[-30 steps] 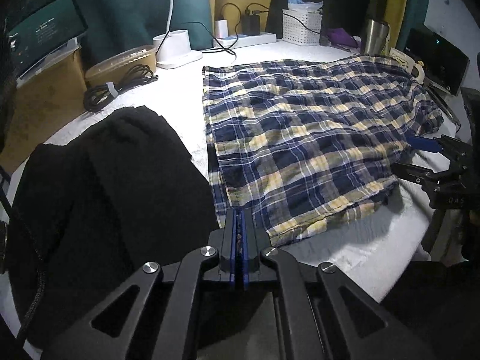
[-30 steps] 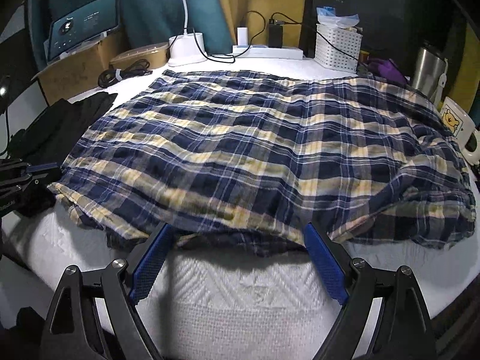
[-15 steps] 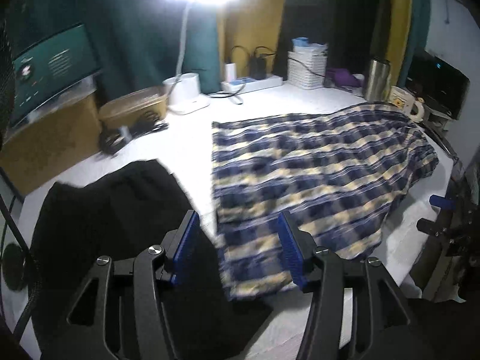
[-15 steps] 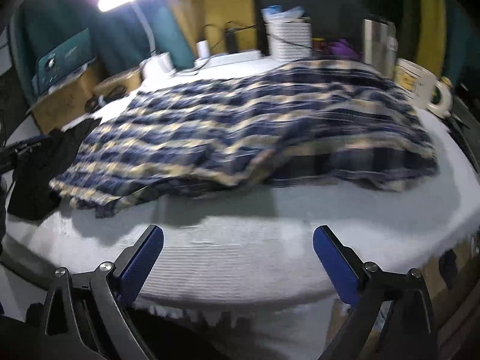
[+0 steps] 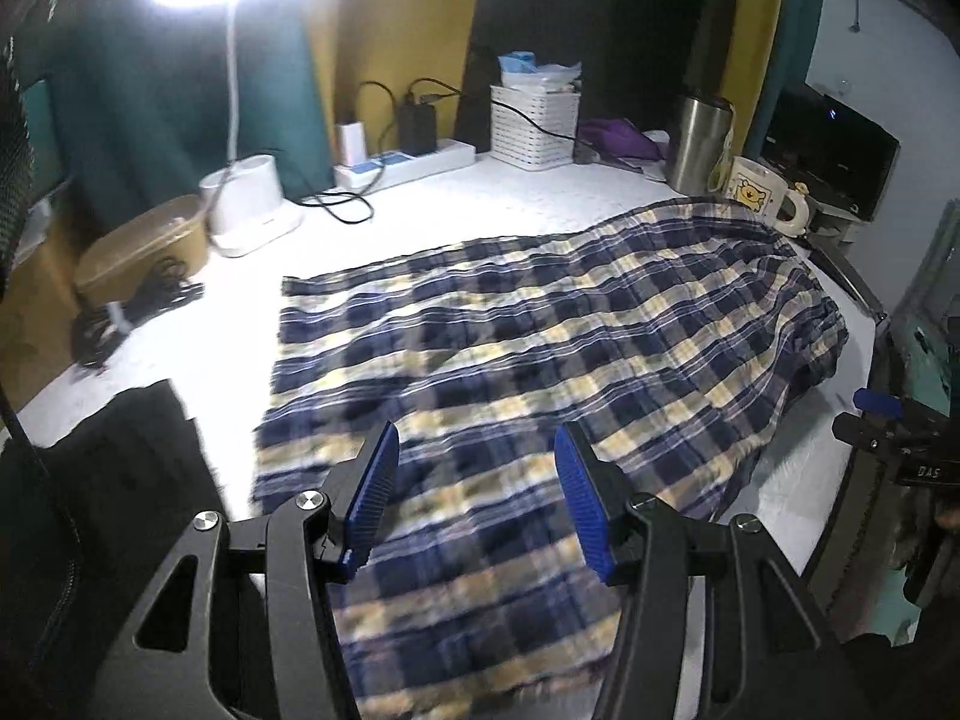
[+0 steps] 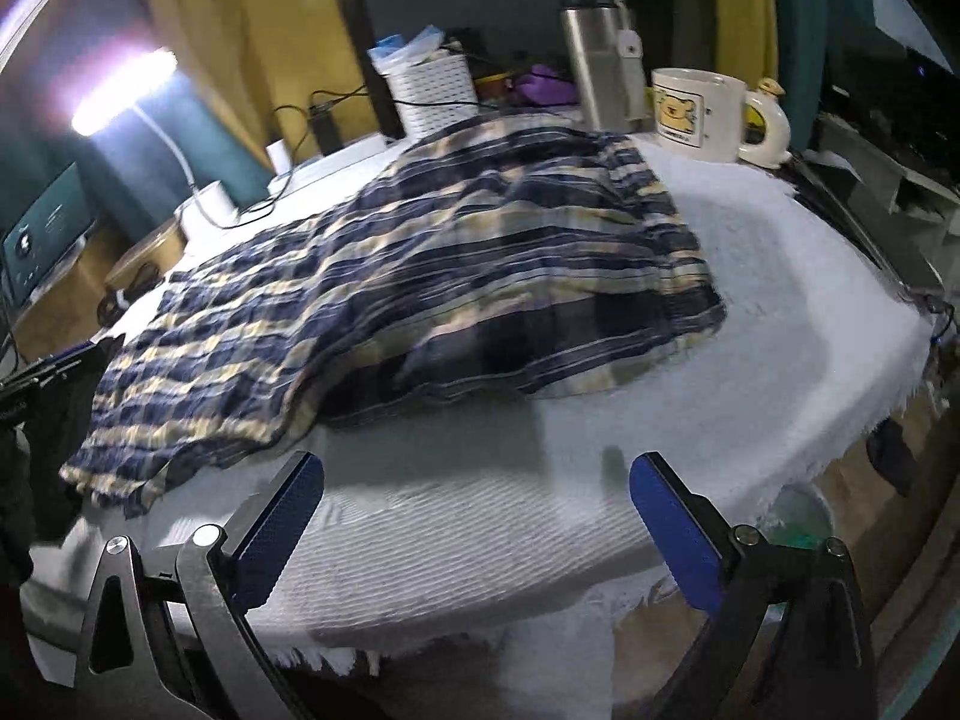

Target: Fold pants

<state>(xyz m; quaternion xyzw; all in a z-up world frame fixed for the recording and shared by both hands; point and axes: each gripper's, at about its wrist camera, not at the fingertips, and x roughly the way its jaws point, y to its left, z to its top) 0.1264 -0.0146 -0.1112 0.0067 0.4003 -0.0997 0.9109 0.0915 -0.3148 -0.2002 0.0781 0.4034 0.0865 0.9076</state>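
The blue-and-yellow plaid pants (image 5: pixel 540 354) lie folded lengthwise on the white towel-covered table (image 5: pixel 498 204). My left gripper (image 5: pixel 477 501) is open and empty, hovering above the pants' near-left end. In the right wrist view the pants (image 6: pixel 420 264) stretch from the mug side down to the left. My right gripper (image 6: pixel 474 516) is open and empty, over the table's front edge, a short way from the pants' near hem. It also shows in the left wrist view (image 5: pixel 888 420) at the far right.
A black garment (image 5: pixel 102 480) lies left of the pants. At the back stand a lit desk lamp (image 5: pixel 240 204), power strip (image 5: pixel 408 159), white basket (image 5: pixel 534 126), steel tumbler (image 5: pixel 699 144) and bear mug (image 5: pixel 762 195). A cable coil (image 5: pixel 132 312) lies at left.
My left gripper opened, let go of the pants' corner and rose back. My right gripper pulled back from the hem and swung toward the right end of the pants.
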